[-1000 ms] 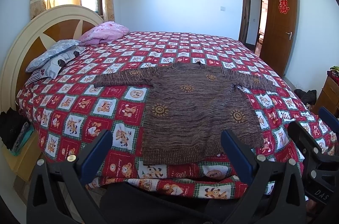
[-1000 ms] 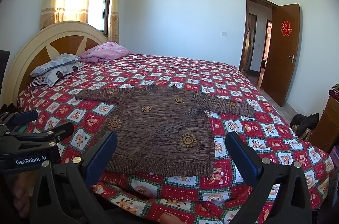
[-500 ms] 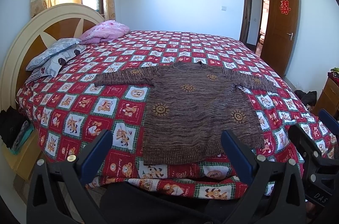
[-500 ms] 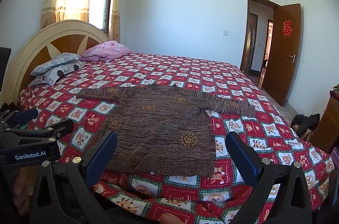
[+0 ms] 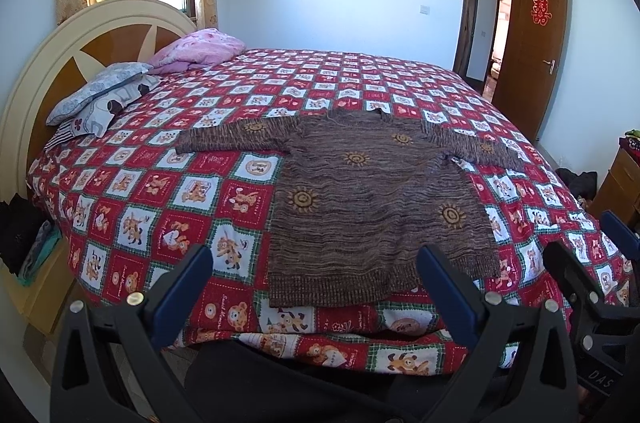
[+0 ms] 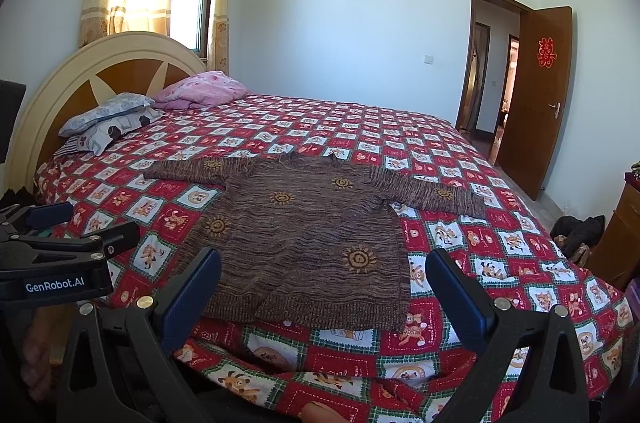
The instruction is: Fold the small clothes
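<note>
Held wide apart and empty: left gripper (image 5: 312, 275) and right gripper (image 6: 322, 277), both short of the bed's near edge, touching nothing. Ahead lay a brown knit sweater (image 5: 372, 199) with sun motifs, spread flat on the red checked bedspread (image 5: 160, 183), sleeves out to either side, hem (image 6: 304, 311) nearest. Not yet started, by the look of it. Likely trouble: pinching bedspread together with the hem, since knit and quilt lay flush; snagging loose yarn on a fingertip; lifting unevenly and skewing the fold; dragging the sweater off the near edge.
</note>
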Tool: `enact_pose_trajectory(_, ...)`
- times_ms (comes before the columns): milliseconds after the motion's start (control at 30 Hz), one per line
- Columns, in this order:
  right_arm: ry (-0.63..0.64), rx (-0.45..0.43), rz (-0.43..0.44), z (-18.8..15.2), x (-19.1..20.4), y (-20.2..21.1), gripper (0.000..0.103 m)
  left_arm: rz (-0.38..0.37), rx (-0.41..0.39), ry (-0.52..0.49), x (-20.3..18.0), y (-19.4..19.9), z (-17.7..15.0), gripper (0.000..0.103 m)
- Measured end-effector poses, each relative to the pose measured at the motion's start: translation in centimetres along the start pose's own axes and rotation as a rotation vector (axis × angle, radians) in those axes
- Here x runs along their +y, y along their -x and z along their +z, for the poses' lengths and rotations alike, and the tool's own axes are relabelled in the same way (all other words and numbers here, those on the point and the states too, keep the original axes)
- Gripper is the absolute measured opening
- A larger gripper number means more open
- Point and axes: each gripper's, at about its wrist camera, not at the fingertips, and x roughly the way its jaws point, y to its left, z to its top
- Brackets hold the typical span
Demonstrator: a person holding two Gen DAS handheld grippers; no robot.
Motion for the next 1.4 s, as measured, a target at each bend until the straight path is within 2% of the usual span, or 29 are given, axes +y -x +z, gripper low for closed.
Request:
enact_pose_trajectory(267,-0.003,0.055,0.094,-1.0,-0.4,-3.1,0.102,-0.020,0.035,-0.045,-0.6,-1.8,0.1,0.103)
enact_pose_trajectory(467,-0.089,0.131,0.117,-2.1,-2.5,-7.7,0.102,0.025,0.015,-0.085,-0.4,-4.9,0.8,0.103)
enact_pose_trajectory(633,-0.140,0.213,0.127,-3.3,-3.8,-11.5,0.101,0.070,0.037,-0.102,0.2,-8.6,1.2,0.103)
enact_pose_trajectory(667,-0.150,0.231,0.125,-3.6,-4.2,-12.3,0.098,0.076,0.041,-0.104,0.2,-9.1,1.3,0.103)
enact_pose_trajectory(800,-0.212,0.303,0.110,-4.2,-6.6,-15.6,0.086,0.105,0.046,-0.120,0.3,-12.5,2.3,0.103)
enact_pose_trajectory(933,-0.268,0.335,0.066,-4.1,-9.6,-17.8,0.081,0.088,0.047,-0.144,-0.4,-15.2,3.6,0.103)
enact_pose_trajectory(1067,-0.317,0.358,0.035,-3.3,-12.8,-20.0,0.078,0.117,0.018,-0.161,-0.7,-17.8,5.2,0.103)
enact_pose_trajectory(1167,-0.347,0.371,-0.007,-2.6,-15.5,-22.0,0.073,0.162,-0.007,-0.163,-0.8,-20.0,6.7,0.103)
enact_pose_trajectory(1333,-0.385,0.383,-0.089,-1.6,-20.7,-25.4,0.070,0.277,-0.040,-0.168,-0.2,-24.1,8.7,0.103)
enact_pose_trajectory(1400,-0.405,0.388,-0.127,-1.3,-23.0,-27.1,0.066,0.321,-0.042,-0.165,0.2,-25.9,9.4,0.103)
